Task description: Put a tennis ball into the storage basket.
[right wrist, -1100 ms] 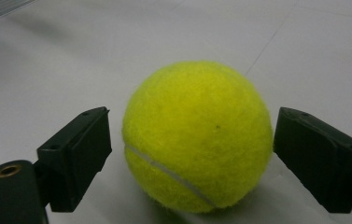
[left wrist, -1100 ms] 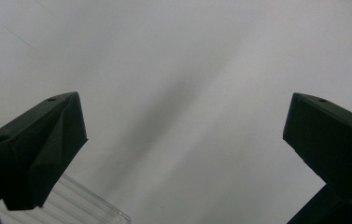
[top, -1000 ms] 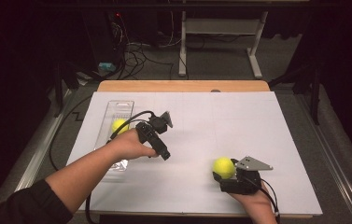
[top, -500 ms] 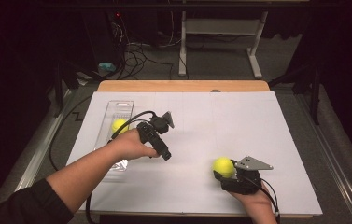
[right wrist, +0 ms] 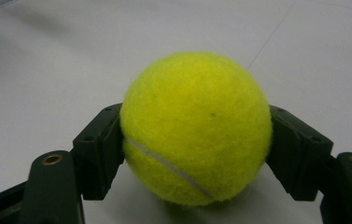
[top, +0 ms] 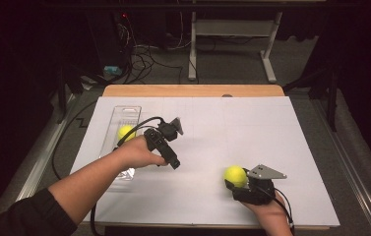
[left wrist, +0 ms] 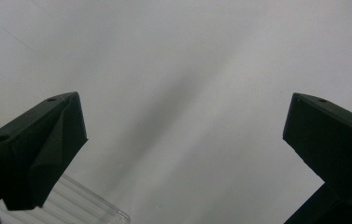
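Observation:
My right gripper (top: 236, 180) rests low on the white table sheet at the front right, shut on a yellow tennis ball (top: 234, 175). In the right gripper view the ball (right wrist: 197, 116) sits squeezed between the two black jaws of that gripper (right wrist: 194, 142), touching the sheet. A second yellow tennis ball (top: 125, 132) lies in a clear plastic tray (top: 126, 114) at the left. My left gripper (top: 172, 161) hovers just right of the tray, tilted down toward the sheet. Its own view shows the left gripper (left wrist: 183, 121) open, jaws wide apart with nothing between them.
The white sheet (top: 232, 128) covers a wooden table (top: 193, 90). A corner of the clear tray (left wrist: 96, 203) shows at the bottom left of the left gripper view. Cables trail from both grippers. The dark floor beyond holds cables and a white desk frame (top: 232, 54).

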`<state>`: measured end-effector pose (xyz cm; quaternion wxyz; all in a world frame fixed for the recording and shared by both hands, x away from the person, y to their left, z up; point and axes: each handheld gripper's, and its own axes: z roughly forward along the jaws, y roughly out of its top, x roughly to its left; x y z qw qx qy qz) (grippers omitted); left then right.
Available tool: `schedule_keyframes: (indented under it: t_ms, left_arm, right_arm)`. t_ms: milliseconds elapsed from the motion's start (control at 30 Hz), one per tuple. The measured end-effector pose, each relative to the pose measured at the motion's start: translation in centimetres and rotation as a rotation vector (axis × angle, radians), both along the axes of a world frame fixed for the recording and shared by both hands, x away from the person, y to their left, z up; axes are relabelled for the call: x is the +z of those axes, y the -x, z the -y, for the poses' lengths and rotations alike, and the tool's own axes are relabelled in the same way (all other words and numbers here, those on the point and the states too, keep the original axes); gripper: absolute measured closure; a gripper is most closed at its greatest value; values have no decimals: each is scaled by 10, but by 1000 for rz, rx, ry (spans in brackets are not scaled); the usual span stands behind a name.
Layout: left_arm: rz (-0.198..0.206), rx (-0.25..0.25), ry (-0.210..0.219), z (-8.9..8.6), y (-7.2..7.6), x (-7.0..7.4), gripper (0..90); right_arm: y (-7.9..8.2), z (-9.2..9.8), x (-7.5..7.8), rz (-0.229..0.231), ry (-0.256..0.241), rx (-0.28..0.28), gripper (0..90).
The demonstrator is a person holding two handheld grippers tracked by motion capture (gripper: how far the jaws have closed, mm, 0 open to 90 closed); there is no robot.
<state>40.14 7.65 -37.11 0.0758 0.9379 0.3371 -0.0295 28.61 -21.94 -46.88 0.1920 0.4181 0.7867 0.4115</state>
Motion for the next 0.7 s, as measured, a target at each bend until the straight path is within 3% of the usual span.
schedule_keyframes:
  t_ms: [367,700]
  left_arm:
    - [1,-4,1,1,0,1,6]
    - [4,-6,7,1,1,2,6]
  right_arm:
    - [1,0,1,-1,-4,8,275]
    - [3,2,7,47,-30,1,275]
